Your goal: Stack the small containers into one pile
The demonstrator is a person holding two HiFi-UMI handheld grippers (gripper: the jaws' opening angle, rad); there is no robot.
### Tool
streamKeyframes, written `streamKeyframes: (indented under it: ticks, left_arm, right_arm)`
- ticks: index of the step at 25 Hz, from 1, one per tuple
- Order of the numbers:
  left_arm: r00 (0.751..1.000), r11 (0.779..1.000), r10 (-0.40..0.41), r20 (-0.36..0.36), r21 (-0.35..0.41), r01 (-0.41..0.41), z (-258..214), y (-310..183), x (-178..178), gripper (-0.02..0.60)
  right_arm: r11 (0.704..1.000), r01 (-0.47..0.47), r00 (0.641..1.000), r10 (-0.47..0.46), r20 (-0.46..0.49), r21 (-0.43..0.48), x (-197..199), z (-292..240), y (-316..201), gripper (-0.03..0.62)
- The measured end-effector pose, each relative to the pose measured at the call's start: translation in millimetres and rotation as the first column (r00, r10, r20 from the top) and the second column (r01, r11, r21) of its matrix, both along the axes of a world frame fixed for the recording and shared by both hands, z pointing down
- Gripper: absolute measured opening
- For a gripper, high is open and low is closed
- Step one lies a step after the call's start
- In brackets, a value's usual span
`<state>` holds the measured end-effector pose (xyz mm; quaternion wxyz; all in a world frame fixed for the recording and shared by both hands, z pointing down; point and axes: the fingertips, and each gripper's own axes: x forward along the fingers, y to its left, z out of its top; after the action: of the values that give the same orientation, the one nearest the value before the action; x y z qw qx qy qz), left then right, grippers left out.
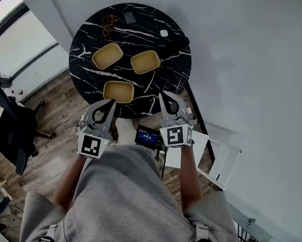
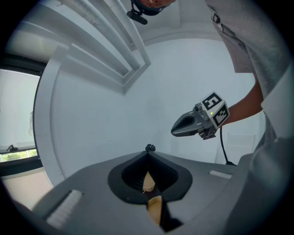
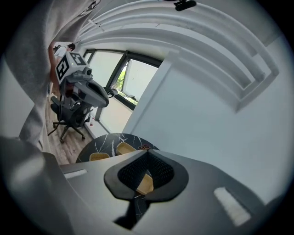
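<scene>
Black marbled table (image 1: 169, 71) carries three tan containers (image 1: 118, 91); screen (image 1: 147, 137) text unreadable.

Probably an office: swivel chair (image 1: 10, 125), wood floor (image 1: 52, 153), round marble table (image 1: 172, 66).

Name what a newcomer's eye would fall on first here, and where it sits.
A round black marble table sits upper middle in the head view, bearing three yellow containers, apart: two side by side, one nearer the person. Below, the left tool and right tool point toward it, both shut.
</scene>
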<state>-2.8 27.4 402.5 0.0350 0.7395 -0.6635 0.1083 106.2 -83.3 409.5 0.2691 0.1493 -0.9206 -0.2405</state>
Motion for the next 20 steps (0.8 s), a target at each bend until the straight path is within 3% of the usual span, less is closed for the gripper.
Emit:
streamKeyframes:
  ticks: [3, 8, 11, 14, 20]
  left_arm:
    - [1.000, 1.000, -0.013, -0.013, -0.011, 0.012, 0, -22, -3, 0.000]
    - [0.985, 0.984, -0.166, -0.043, -0.065, 0.163, 15, -43, -26, 0.000]
    - [0.974, 0.973, -0.221, -0.051, -0.077, 0.217, 19, -49, -37, 0.000]
    - [0.967, 0.965, -0.249, -0.057, -0.100, 0.243, 26, -50, -44, 0.000]
    - [0.946, 0.941, -0.324, -0.024, -0.111, 0.319, 29, -39, -73, 0.000]
  right_arm:
    - [0.997, 0.075, 0.996, -0.076, -0.035, -0.027, -15, 27, -34, 0.014]
    - [0.967, 0.254, 0.953, -0.256, -0.164, -0.037, -45, 83, -82, 0.029]
    - [0.932, 0.357, 0.883, -0.358, -0.304, -0.062, -54, 130, -99, 0.054]
    - [0.895, 0.431, 0.786, -0.434, -0.439, -0.113, -53, 180, -111, 0.080]
    - [0.850, 0.451, 0.647, -0.522, -0.556, -0.273, -56, 260, -123, 0.106]
